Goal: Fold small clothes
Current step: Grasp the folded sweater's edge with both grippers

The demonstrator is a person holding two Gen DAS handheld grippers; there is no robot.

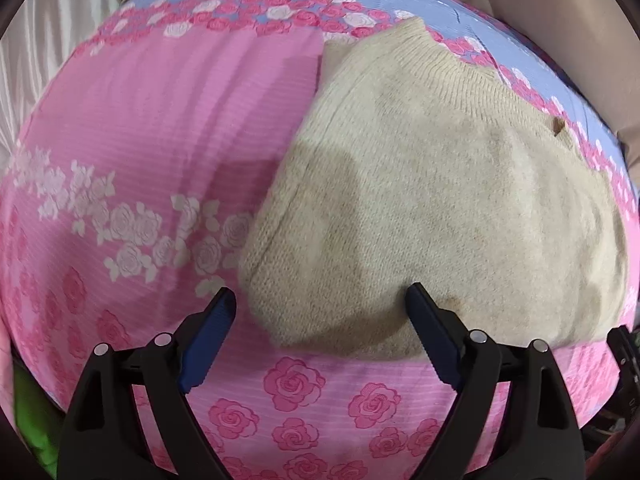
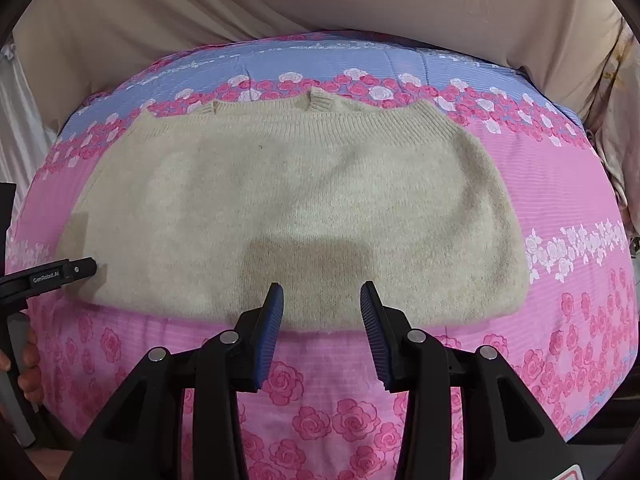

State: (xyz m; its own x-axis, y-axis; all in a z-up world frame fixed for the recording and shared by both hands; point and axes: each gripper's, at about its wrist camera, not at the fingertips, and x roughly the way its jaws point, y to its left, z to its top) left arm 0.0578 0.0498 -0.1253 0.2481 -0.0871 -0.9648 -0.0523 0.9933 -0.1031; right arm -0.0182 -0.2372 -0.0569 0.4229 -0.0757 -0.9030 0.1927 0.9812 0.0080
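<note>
In the centre of the right wrist view lies the sweater [image 2: 296,208] — cream knit, folded to a broad flat shape on the pink rose-print cover [image 2: 560,200], ribbed edge toward the top of the frame, near edge just above the fingertips. The right gripper [image 2: 322,300] points steeply down at that near edge, jaws partly apart, nothing between them, pads off the knit. At the left edge of this view the left gripper [image 2: 82,268] reaches in sideways, its tip at the sweater's lower-left corner; touching or just above it, can't tell. A hand [image 2: 30,364] grips its handle at lower left.

In the left wrist view the left gripper [image 1: 320,304] also aims steeply down, jaws wide — the sweater [image 1: 440,208] fills centre-right of the frame, its near-left corner sitting in the gap between the fingers. Right finger overlaps the knit, left one is over bare cover [image 1: 140,120]. Neither blue pad presses the fabric. Beige sheet [image 2: 320,8] hangs behind, top of frame.
</note>
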